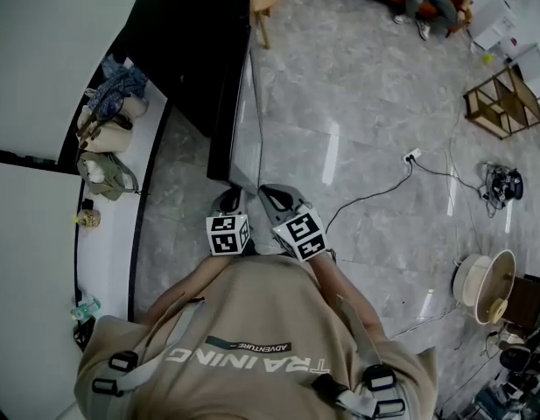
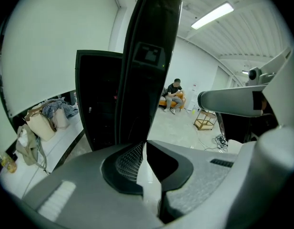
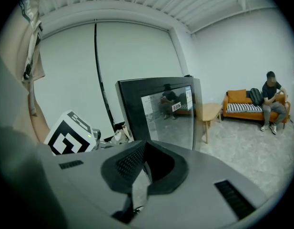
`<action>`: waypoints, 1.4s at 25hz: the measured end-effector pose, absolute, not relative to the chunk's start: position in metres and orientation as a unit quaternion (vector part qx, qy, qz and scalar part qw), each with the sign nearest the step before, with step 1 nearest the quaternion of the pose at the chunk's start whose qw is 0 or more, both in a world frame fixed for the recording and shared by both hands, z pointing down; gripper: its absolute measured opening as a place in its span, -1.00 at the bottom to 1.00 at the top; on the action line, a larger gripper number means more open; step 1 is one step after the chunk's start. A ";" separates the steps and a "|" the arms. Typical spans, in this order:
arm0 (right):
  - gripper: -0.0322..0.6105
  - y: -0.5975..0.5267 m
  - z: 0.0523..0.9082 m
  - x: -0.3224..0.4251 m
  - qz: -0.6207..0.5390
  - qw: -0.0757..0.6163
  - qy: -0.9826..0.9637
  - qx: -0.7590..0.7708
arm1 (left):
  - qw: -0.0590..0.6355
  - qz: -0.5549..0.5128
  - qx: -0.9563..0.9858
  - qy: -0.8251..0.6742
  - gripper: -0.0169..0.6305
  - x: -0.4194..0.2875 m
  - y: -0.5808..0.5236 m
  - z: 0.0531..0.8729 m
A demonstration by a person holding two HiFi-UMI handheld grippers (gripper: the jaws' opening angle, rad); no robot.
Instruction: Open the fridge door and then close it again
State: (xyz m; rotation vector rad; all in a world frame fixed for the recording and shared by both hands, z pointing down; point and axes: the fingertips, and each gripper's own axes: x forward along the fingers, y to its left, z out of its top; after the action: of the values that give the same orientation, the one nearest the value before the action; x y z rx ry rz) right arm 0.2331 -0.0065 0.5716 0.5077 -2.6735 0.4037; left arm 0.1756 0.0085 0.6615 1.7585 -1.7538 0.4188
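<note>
Fridge door [image 2: 149,70] edge stands just ahead of left hand-held gripper [image 2: 146,146]

fridge [image 1: 192,46], cable [image 1: 371,197] on marble floor [image 1: 366,86]

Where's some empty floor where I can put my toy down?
The big bare floor right of the fridge door, up to the white cable, is free. A narrow strip lies between the door and the ledge. The ledge end with the bags and the far right corner are crowded.
</note>
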 end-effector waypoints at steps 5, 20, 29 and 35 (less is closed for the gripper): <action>-0.91 -0.013 0.569 0.265 0.136 0.192 -0.961 0.143 | 0.310 0.147 0.635 -0.692 -0.89 0.205 -0.004 0.662; -0.91 -0.041 0.570 0.358 0.130 0.184 -0.969 0.101 | 0.320 0.126 0.571 -0.746 -0.89 0.270 -0.034 0.661; -0.91 -0.050 0.573 0.370 0.136 0.176 -0.971 0.085 | 0.322 0.121 0.557 -0.756 -0.90 0.285 -0.043 0.662; -0.91 -0.058 0.581 0.373 0.162 0.172 -0.968 0.087 | 0.325 0.134 0.565 -0.746 -0.94 0.285 -0.042 0.656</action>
State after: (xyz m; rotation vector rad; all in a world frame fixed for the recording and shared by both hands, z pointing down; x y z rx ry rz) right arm 0.3728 -0.0582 0.5811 0.2465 -2.7465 0.4594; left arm 0.2854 -0.0422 0.6560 1.4821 -1.9574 0.3515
